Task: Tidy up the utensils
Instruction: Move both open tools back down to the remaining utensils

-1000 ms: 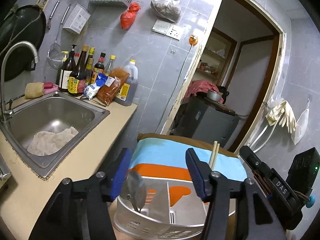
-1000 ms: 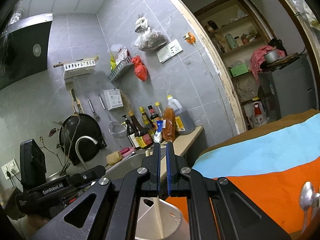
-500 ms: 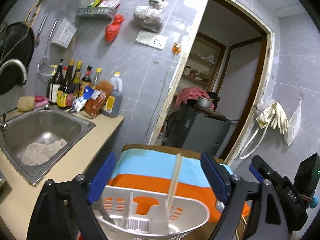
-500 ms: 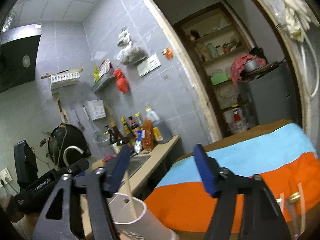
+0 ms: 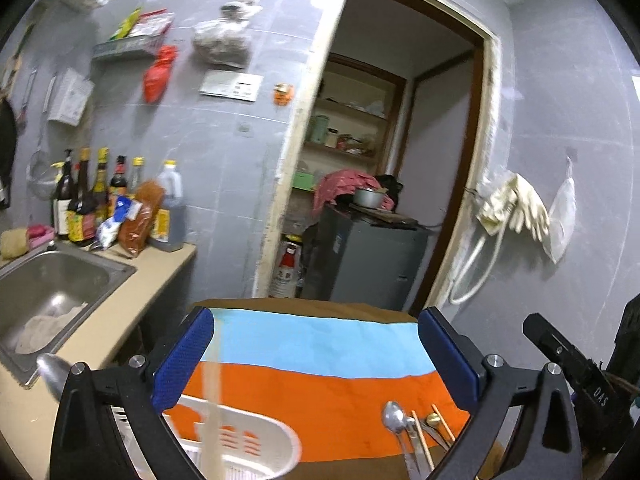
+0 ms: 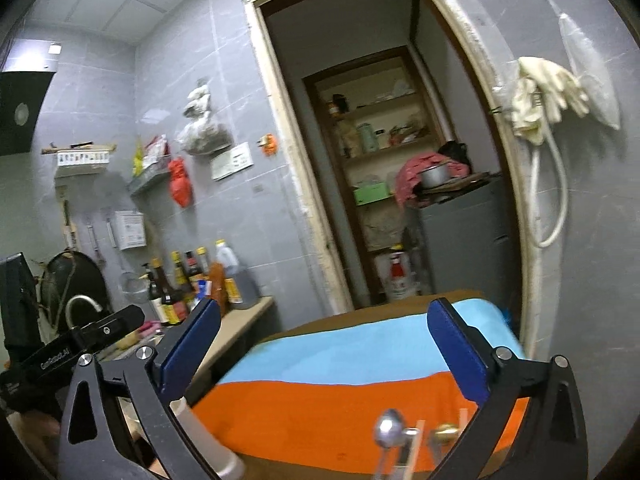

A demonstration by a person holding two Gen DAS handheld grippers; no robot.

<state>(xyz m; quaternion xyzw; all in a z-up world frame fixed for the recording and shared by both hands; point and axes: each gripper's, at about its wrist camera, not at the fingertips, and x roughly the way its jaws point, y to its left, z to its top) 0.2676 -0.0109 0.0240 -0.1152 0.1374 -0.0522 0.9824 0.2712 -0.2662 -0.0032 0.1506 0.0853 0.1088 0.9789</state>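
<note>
- The left gripper point(image 5: 316, 354) has its blue-padded jaws spread wide and opening, with nothing pressed between the pads; a pale wooden chopstick point(image 5: 212, 412) stands blurred just inside the left pad, rising out of the white slotted plastic utensil basket point(image 5: 256, 440) below.
- A shiny metal spoon bowl point(image 5: 50, 372) shows at the left gripper's outer left side, close above the basket.
- The right gripper point(image 6: 326, 344) likewise has its jaws wide apart and opening, empty between the pads.
- On the worktop, covered by an orange and light-blue cloth point(image 5: 320, 364), loose utensils lie together near the right front: a silver metal spoon point(image 5: 394, 418), thin wooden chopsticks point(image 5: 420, 440) and a brass-coloured spoon point(image 5: 432, 421), touching or just beside one another.
- In the right wrist view the basket's white rim point(image 6: 200, 432) shows at lower left, under the left finger.
- The steel sink point(image 5: 60, 280) is set in the beige kitchen counter point(image 5: 160, 268) beside it, well apart from the loose utensils.
</note>
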